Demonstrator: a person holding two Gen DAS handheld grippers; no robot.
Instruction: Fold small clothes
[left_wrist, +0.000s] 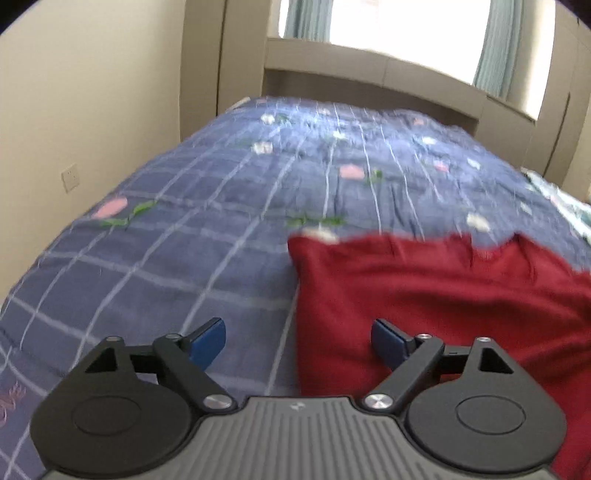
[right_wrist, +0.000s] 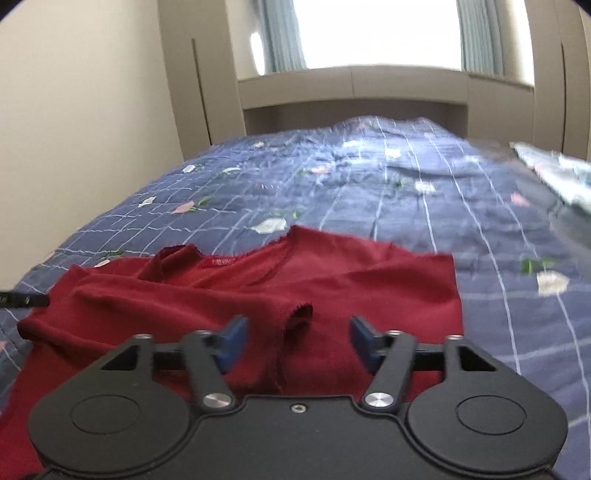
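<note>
A red shirt (right_wrist: 280, 288) lies spread on the bed (right_wrist: 406, 192), on a blue checked quilt with flower prints. Its neckline, with a label inside, points toward the headboard (right_wrist: 351, 99), and a sleeve is folded across the body, its cuff (right_wrist: 301, 314) lying on top near the right gripper.

The right gripper (right_wrist: 295, 339) hangs low over the shirt's near part, its blue pads wide apart and nothing between them; the cuff sits just ahead of the gap.

The left gripper (left_wrist: 297, 339) is also spread wide and holds nothing. It straddles the shirt's (left_wrist: 424, 295) left edge: one pad is over bare quilt, the other over red cloth.

A pale patterned cloth (right_wrist: 561, 173) lies at the bed's far right edge. A window (right_wrist: 376, 33) with curtains is behind the headboard.
</note>
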